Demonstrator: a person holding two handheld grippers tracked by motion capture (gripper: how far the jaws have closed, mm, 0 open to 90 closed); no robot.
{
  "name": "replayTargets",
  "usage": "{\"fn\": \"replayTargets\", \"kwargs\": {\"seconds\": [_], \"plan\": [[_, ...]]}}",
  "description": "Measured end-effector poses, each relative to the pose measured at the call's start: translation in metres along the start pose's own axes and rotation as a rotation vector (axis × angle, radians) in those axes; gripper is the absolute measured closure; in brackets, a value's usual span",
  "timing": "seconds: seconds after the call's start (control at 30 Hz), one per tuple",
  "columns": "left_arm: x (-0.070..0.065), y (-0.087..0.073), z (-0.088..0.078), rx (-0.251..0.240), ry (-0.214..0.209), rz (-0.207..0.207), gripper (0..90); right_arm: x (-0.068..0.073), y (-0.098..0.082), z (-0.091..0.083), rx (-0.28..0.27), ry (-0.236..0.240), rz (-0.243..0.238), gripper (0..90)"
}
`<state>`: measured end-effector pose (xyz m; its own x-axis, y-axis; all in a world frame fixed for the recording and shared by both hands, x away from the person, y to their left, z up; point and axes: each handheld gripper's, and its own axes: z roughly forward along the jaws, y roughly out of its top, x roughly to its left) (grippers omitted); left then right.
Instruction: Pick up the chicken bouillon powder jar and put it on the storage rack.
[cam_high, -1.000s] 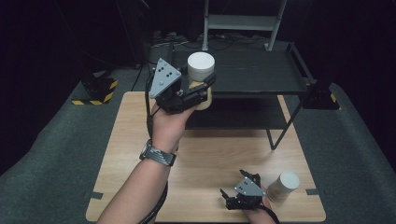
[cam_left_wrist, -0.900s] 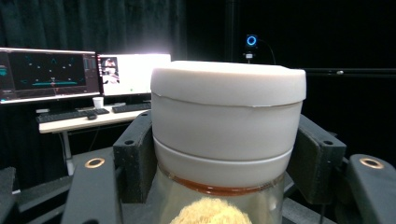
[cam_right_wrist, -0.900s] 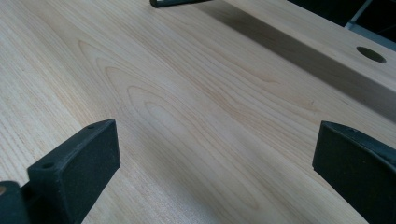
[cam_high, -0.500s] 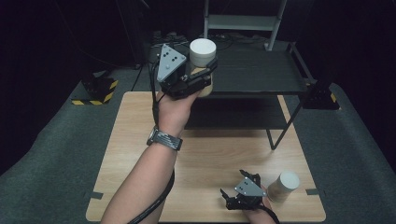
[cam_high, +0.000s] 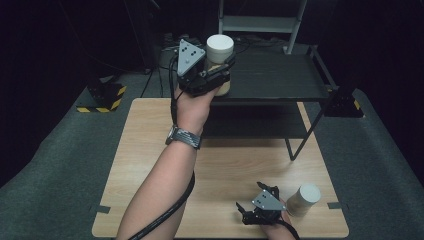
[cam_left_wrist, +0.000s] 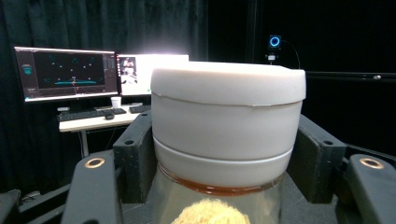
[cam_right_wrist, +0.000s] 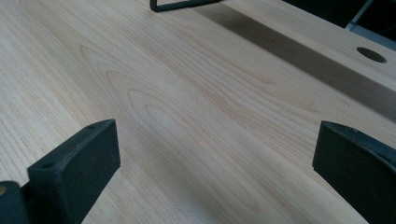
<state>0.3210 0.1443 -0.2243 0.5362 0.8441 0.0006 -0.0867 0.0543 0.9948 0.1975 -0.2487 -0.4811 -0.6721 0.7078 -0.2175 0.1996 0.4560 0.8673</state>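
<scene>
High view, near edge: right claw low on the wooden surface, hand at the bottom edge of the frame, grey plate on top.
Right claw state: jaws apart, nothing between them; right gripper view shows bare wood grain between the two black jaws.
Second jar: white-lidded jar upright on the surface just beside the right claw, on its right; cannot tell if they touch.
Middle: left forearm runs up from the bottom edge, watch on the wrist, black cable trailing along the arm.
Left claw: raised off the surface, at the front left corner of the black rack's shelf.
Left claw state: clamped on the jar, jaws pressing both sides below the lid.
Jar position: upright in the left claw, in the air; cannot tell if its base touches the shelf.
Jar detail, left gripper view: white lid on top, clear body under it with a brownish band and something pale yellow inside.
Rack: black metal frame, legs on the far half of the surface.
Far: two lit monitors and a keyboard on a desk, dark curtain behind.
</scene>
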Motion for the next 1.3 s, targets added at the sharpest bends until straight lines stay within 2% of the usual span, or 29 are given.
{"fn": "replayTargets", "kwargs": {"seconds": [0.37,1.3], "plan": [[0.000,-0.004,0.010,0.011,0.030,-0.009,34.3,-0.001,0.000,0.000,-0.002,0.002,0.000,0.0],[0.005,-0.009,0.013,0.013,0.025,-0.036,33.9,-0.002,0.000,0.000,-0.001,0.007,-0.001,0.0]]}}
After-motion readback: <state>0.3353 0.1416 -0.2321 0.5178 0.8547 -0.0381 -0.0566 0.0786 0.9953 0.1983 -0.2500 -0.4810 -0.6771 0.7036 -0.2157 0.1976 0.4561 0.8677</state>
